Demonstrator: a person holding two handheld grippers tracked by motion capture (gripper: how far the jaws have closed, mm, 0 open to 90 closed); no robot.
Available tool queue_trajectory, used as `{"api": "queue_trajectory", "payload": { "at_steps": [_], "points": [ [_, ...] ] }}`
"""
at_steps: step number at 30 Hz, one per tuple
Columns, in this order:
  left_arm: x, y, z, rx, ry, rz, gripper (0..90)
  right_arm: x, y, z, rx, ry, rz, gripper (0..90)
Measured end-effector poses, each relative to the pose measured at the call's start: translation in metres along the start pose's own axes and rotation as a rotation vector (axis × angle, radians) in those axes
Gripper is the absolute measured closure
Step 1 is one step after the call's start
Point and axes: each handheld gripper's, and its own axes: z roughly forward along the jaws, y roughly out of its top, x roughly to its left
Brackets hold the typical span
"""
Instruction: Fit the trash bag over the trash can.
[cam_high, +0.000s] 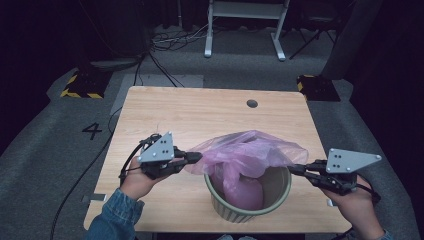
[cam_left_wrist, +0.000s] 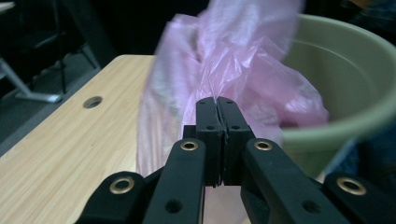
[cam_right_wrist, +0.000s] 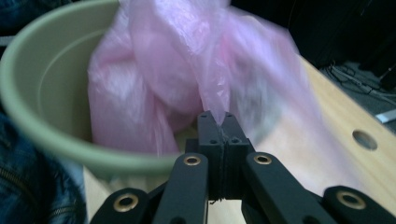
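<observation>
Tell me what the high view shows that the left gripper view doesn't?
The high view alone shows both hands, the left tool and right tool pulling the pink bag apart from opposite sides, the whole table, the grey floor with a number 4, and a white frame behind. The left gripper view alone shows that tool's jaws pressed tight together on the bag's film, close up. Both show the green bin with the bag in it, and the round hole in the tabletop.
</observation>
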Motion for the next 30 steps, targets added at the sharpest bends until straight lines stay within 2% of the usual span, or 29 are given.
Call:
{"api": "queue_trajectory", "payload": {
  "at_steps": [6, 9, 13, 17, 20, 25, 27, 28, 30],
  "points": [
    [-0.027, -0.005, -0.014, -0.013, -0.05, 0.07, 89.2, 0.014, -0.012, -0.012, 0.014, 0.006, -0.015, 89.5],
    [-0.037, -0.006, -0.015, 0.0, -0.078, 0.097, 89.3, 0.021, -0.017, -0.018, 0.023, 0.008, -0.027, 89.6],
    [-0.05, -0.013, -0.013, 0.032, -0.14, 0.124, 89.6, 0.029, -0.027, -0.024, 0.051, 0.004, -0.034, 89.7],
    [-0.062, -0.022, -0.006, 0.073, -0.229, 0.142, 89.9, 0.036, -0.039, -0.027, 0.07, 0.03, -0.027, 89.7],
    [-0.067, -0.026, -0.003, 0.08, -0.265, 0.146, 89.9, 0.043, -0.046, -0.025, 0.089, 0.046, -0.034, 89.7],
    [-0.072, -0.03, 0.002, 0.09, -0.314, 0.154, 90.0, 0.049, -0.055, -0.025, 0.087, 0.08, -0.026, 89.7],
    [-0.075, -0.031, 0.006, 0.107, -0.334, 0.166, 90.0, 0.051, -0.059, -0.024, 0.098, 0.092, -0.024, 89.7],
    [-0.077, -0.032, 0.009, 0.136, -0.341, 0.174, 90.0, 0.052, -0.06, -0.024, 0.101, 0.097, -0.02, 89.7],
    [-0.078, -0.037, 0.014, 0.199, -0.317, 0.189, 90.0, 0.053, -0.064, -0.022, 0.172, 0.044, -0.03, 89.7]
  ]
}}
